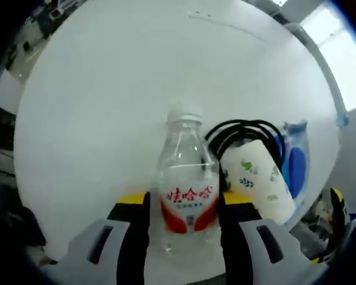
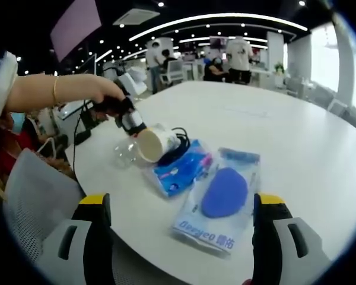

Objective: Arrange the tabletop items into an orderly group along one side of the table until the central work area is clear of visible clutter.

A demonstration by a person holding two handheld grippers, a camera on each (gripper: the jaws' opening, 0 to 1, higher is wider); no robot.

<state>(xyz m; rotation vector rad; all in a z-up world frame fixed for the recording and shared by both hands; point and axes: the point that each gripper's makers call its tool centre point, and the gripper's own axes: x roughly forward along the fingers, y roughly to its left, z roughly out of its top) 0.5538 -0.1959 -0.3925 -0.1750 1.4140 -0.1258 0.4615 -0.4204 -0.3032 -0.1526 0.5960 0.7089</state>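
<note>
1. The left gripper (image 1: 184, 228) has its fingers clenched on a clear water bottle (image 1: 185, 190) at the table (image 1: 107, 119) edge.
2. Just beside it lie a leaf-print cup (image 1: 260, 181), a black cable (image 1: 240, 129) and a blue packet (image 1: 295, 160).
3. The right gripper (image 2: 181, 228) is released, above a blue sponge pack (image 2: 222, 199) near the table edge.

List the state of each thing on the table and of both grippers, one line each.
water bottle: capped, upright in this view, clamped in the left gripper
paper cup: tipped on its side
black cable: coiled behind the cup
blue sponge pack: sealed, lying flat
toothbrush pack: lying flat
right gripper: open, empty
</note>
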